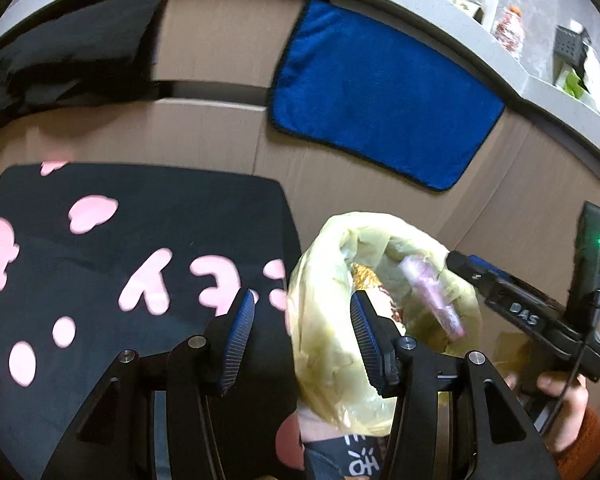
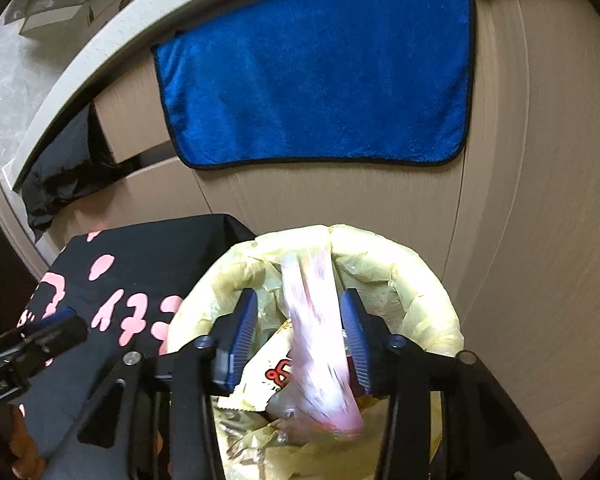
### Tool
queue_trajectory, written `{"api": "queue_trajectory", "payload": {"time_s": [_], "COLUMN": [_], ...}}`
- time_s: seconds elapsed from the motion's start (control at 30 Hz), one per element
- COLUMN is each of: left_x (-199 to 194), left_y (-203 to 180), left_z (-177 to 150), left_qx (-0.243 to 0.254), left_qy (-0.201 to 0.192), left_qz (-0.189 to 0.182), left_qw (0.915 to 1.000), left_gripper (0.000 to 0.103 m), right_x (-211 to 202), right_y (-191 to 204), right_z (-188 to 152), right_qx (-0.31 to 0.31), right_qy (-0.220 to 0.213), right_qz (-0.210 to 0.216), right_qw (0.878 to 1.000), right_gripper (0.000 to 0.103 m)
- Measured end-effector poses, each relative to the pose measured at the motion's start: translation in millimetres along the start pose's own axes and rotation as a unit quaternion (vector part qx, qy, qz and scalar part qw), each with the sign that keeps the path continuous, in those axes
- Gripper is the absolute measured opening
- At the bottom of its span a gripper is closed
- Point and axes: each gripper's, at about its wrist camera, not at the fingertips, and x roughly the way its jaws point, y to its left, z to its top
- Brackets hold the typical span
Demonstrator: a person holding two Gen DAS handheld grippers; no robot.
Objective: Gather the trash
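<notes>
A bin lined with a yellow-green bag (image 2: 416,280) stands against the cabinet and holds wrappers; it also shows in the left wrist view (image 1: 324,320). A pink wrapper (image 2: 320,332), motion-blurred, hangs between the fingers of my open right gripper (image 2: 300,340) over the bin's mouth, touching neither pad clearly. In the left wrist view the pink wrapper (image 1: 432,300) is over the bin, just beyond the right gripper's fingertip (image 1: 464,264). My left gripper (image 1: 302,340) is open and empty, astride the bin's left rim.
A blue towel (image 2: 316,76) hangs on the beige cabinet front (image 2: 540,200) behind the bin. A black cloth with pink shapes (image 1: 120,248) covers something left of the bin. Bottles and boxes (image 1: 508,28) stand on the counter above.
</notes>
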Motion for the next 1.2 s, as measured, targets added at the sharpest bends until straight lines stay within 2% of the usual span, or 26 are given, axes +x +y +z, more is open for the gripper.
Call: {"api": "queue_trajectory", "payload": {"time_s": [0.23,0.37,0.43,0.57,0.63,0.73,0.83,0.9,1.0,1.1,1.2], "left_x": [-31.0,-60.2,-76.7,-116.2,-135.0,-166.9,-201.0,-222.4,-241.5,-252.3,-259.1], "left_y": [3.0,1.7,2.2,-0.8,-4.3,-5.4,-3.4,-5.6,-11.7,-12.5,-9.0], "left_z": [-15.4,-26.1,-31.7,-46.1,-54.4,-67.9,-82.4,-95.6,-112.5,-124.7,-133.2], "left_qx": [0.005,0.019,0.025,0.035,0.044,0.049,0.042,0.047,0.070,0.074,0.062], "left_qy": [-0.010,-0.026,-0.035,-0.048,-0.052,-0.063,-0.084,-0.100,-0.113,-0.111,-0.102], "left_qz": [0.015,0.016,0.018,0.028,0.037,0.043,0.068,0.096,0.117,0.118,0.120], "left_qw": [0.9998,0.9993,0.9989,0.9978,0.9970,0.9959,0.9933,0.9892,0.9841,0.9840,0.9855], "left_gripper": [0.051,0.051,0.051,0.051,0.051,0.052,0.052,0.052,0.052,0.052,0.052], "right_x": [-29.9,-49.6,-62.4,-100.0,-118.9,-146.1,-170.7,-192.1,-215.4,-235.7,-247.2], "right_y": [10.4,20.0,28.4,57.2,70.2,87.2,103.1,118.1,137.2,152.9,156.8], "right_z": [0.8,-1.8,-6.0,-24.2,-35.7,-55.2,-74.8,-90.4,-107.9,-126.4,-137.2], "right_qx": [0.002,0.011,0.003,-0.029,-0.038,-0.041,-0.036,-0.049,-0.082,-0.110,-0.107], "right_qy": [-0.017,-0.020,-0.025,-0.037,-0.040,-0.032,-0.023,-0.033,-0.057,-0.080,-0.084], "right_qz": [0.013,0.023,0.025,-0.001,0.005,0.036,0.048,0.035,0.008,-0.013,-0.004], "right_qw": [1.000,0.999,0.999,0.999,0.998,0.998,0.998,0.998,0.995,0.991,0.991], "right_gripper": [0.059,0.063,0.063,0.063,0.063,0.063,0.063,0.063,0.063,0.063,0.063]}}
